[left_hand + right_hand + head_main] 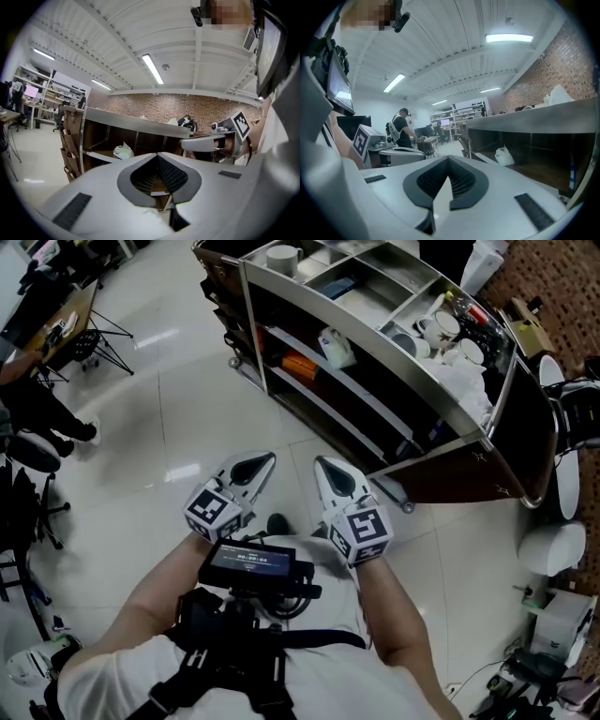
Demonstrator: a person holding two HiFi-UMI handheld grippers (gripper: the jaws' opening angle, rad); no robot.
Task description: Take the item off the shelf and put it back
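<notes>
The left claw (253, 470) and the right claw (334, 480) are held side by side above the floor (187, 409), each with its jaws brought together and nothing between them. Ahead, a shelf (459, 479) is seen. A crumpled white bag (336, 348) is kept on its middle board, beside an orange box (300, 365), well apart from both claws.

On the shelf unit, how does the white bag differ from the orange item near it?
The white bag is pale, crumpled and bulges upward; the orange item is bright, flat and box-like. In the head view the orange item lies left of the white bag. Whether they share one board, I cannot tell. Both rest inside the open shelf unit.
</notes>
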